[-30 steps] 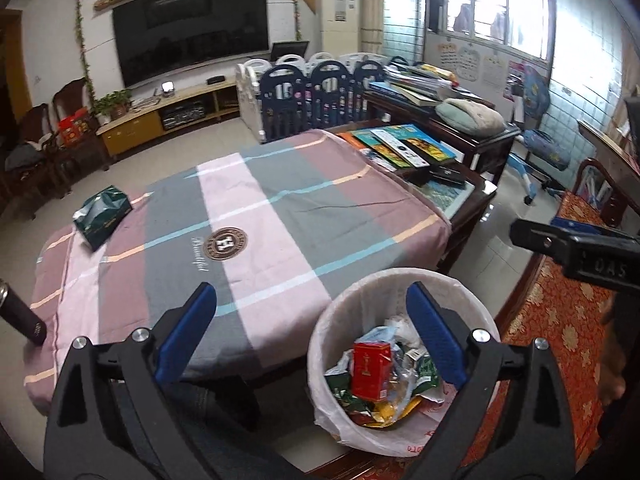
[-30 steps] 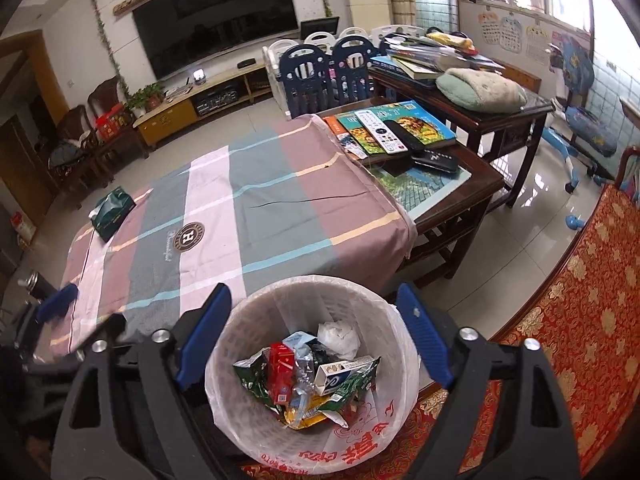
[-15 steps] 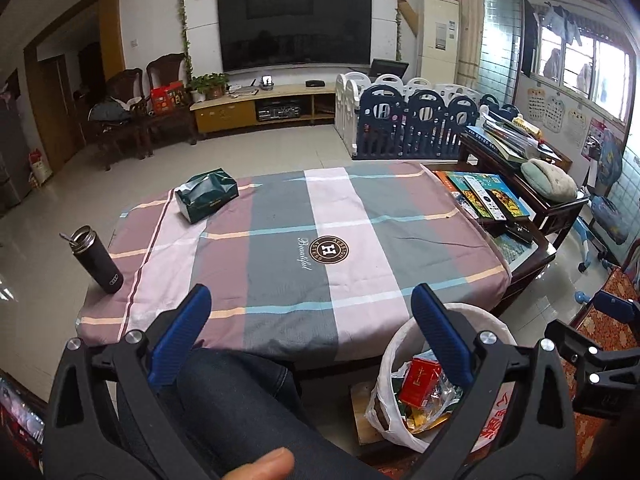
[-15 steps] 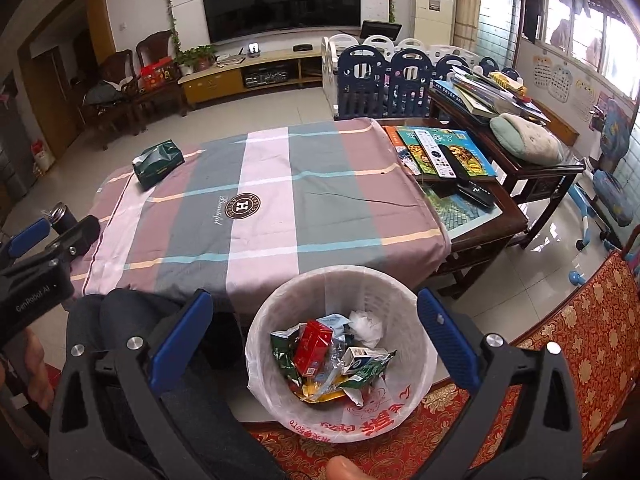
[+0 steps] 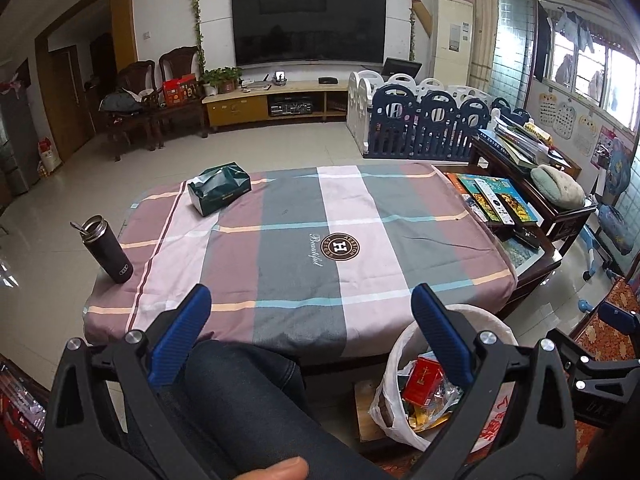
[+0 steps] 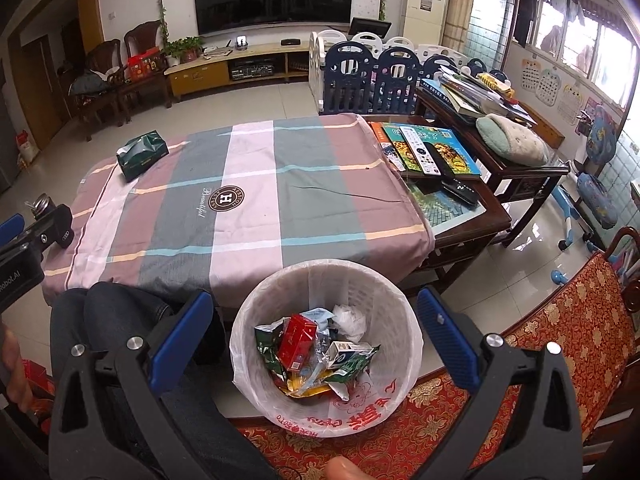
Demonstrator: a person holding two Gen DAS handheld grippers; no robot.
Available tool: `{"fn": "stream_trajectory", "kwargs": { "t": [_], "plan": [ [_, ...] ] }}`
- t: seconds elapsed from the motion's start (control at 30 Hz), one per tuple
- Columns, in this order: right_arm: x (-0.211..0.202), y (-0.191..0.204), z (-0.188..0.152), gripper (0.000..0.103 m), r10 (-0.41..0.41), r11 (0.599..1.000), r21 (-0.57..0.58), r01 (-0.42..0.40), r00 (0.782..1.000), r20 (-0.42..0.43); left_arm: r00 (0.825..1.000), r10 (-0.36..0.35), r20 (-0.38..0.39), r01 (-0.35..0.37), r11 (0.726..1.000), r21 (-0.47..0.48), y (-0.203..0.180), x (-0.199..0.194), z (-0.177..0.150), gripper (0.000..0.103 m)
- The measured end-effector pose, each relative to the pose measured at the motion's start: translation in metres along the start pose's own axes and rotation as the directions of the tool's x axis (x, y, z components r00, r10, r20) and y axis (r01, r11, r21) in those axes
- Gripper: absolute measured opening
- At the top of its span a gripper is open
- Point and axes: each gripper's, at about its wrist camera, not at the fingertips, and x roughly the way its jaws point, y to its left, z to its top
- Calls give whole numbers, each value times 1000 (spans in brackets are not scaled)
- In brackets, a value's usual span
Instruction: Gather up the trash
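Observation:
A white lined trash bin stands on the floor at the table's near edge, holding a red carton, wrappers and crumpled paper. It also shows in the left wrist view. My right gripper is open and empty, held above the bin. My left gripper is open and empty, held above my knee and facing the table. The checked tablecloth carries a green tissue pack at the far left.
A dark flask stands at the table's left edge. Books and remotes lie on the wooden side table at right. A red patterned sofa is at right. A playpen fence and TV stand are behind.
Both grippers rose and drew back from the bin. The left one swung left, so the whole table and the flask came into view. Both stayed open.

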Motion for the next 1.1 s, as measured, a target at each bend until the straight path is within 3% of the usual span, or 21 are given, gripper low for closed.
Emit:
{"fn": "stream_trajectory", "kwargs": {
  "t": [1.1],
  "plan": [
    [7, -1, -2, 100, -3, 1000, 9, 3, 1000, -27, 1000, -1, -17, 1, 1000, -3, 2, 4, -7, 100]
  ]
}}
